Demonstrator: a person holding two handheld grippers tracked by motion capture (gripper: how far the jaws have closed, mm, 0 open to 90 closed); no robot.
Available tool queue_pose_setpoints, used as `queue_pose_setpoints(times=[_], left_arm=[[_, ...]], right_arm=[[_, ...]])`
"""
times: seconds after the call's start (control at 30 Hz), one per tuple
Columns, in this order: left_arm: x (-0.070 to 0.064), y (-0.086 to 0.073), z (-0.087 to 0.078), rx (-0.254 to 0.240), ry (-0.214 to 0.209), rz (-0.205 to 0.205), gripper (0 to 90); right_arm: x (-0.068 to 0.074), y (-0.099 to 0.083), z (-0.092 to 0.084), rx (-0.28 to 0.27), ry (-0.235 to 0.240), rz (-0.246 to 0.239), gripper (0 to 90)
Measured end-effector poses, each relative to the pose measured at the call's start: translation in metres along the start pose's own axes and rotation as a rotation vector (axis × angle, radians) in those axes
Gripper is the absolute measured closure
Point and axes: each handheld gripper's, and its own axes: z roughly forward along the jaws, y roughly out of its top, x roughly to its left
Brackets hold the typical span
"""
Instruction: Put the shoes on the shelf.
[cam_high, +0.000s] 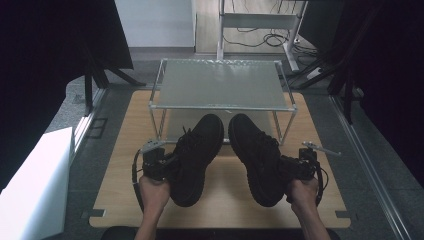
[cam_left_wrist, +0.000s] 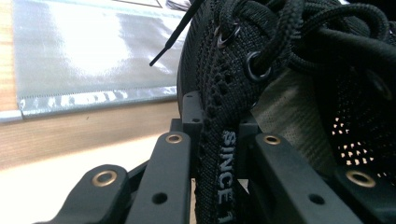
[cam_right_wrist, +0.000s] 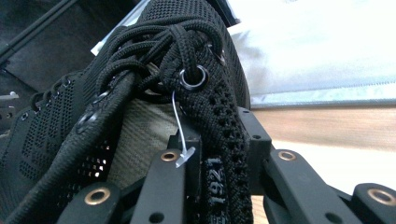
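High view: the left gripper (cam_high: 161, 164) clamps the left shoe (cam_high: 196, 157) and the right gripper (cam_high: 296, 167) clamps the right shoe (cam_high: 256, 157), side by side with toes at twelve o'clock, nosing at the rack (cam_high: 222, 106) on the counter (cam_high: 125, 175). Pickup looks done; setting them on a shelf is what's left, I'd say.

Left gripper view: the fingers (cam_left_wrist: 170, 182) are nearly closed, pinching the shoe's (cam_left_wrist: 243, 88) collar edge, with the rack's lower shelf (cam_left_wrist: 88, 56) at ten o'clock.

Right gripper view: same story. Fingers (cam_right_wrist: 170, 186) close to shut on the knit collar of the shoe (cam_right_wrist: 154, 93), shelf (cam_right_wrist: 317, 56) at two o'clock. Neither shoe is placed yet.
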Motion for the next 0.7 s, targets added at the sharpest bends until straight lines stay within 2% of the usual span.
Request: queue_pose_setpoints(times=[0.23,0.7], left_arm=[[-0.005,0.014,-0.005,-0.028,-0.003,-0.029,80.6],[-0.010,0.050,-0.001,-0.090,-0.007,-0.107,80.3]], right_arm=[[0.010,0.012,0.000,-0.012,0.008,0.020,75.5],[0.026,0.047,0.008,-0.056,0.047,0.123,75.5]])
